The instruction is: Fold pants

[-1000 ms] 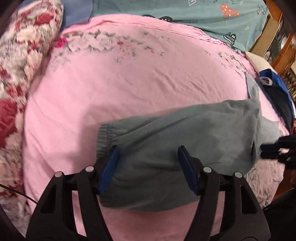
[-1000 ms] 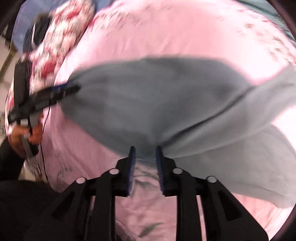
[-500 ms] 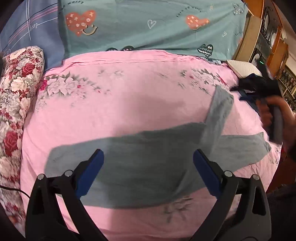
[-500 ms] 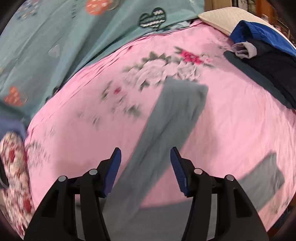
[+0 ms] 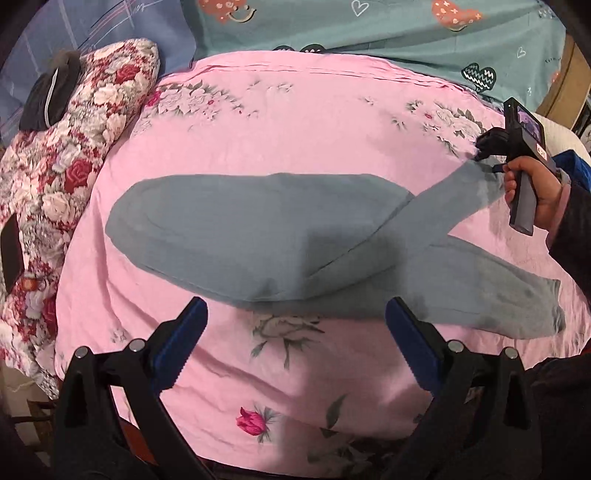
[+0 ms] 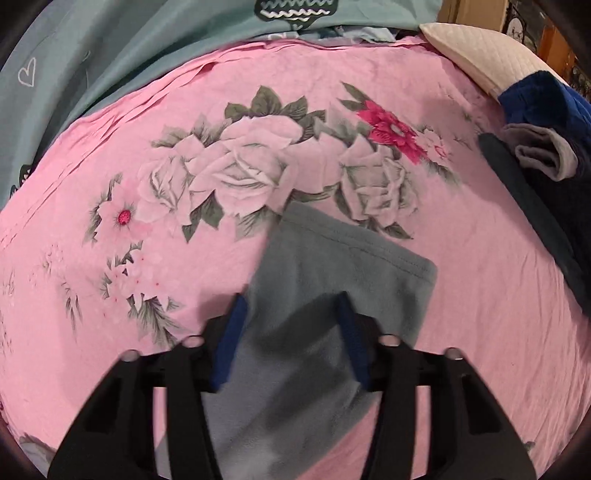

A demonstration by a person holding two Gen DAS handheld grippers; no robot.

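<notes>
My left claw [image 5: 295, 347] is spread wide with nothing between its blue pads [image 5: 183, 341]. It hangs over the near edge of the pink sheet [image 5: 295, 147], just this side of the pants [image 5: 236, 229].

My right claw [image 6: 290, 332] has just been closing. Its two blue pads [image 6: 231, 341] stand on both sides of one pant leg [image 6: 332, 280], near the cuff. The picture is blurry there, so I cannot tell if the pads pinch the cloth yet.

There is one pair of gray pants. It lies flat in the middle of the pink sheet. The wide part is on the left. One leg goes off to the far right, up to my right claw. The other leg goes to the near right and ends in a gathered cuff [image 5: 554, 314].

My right hand [image 5: 535, 195] holds the handle of the right claw tool. A small red tag on it has writing, but it is too tiny to read.

Far back lies a teal blanket [image 5: 369, 29] with hearts and a smiley face. Some small words on it are too small to read.

On the left is one red rose quilt [image 5: 55, 166] with dark things on it that I cannot make out. On the far right I see a white pillow [image 6: 480, 55] and a pile of dark blue clothes [image 6: 535, 110], cut off at the edge.
</notes>
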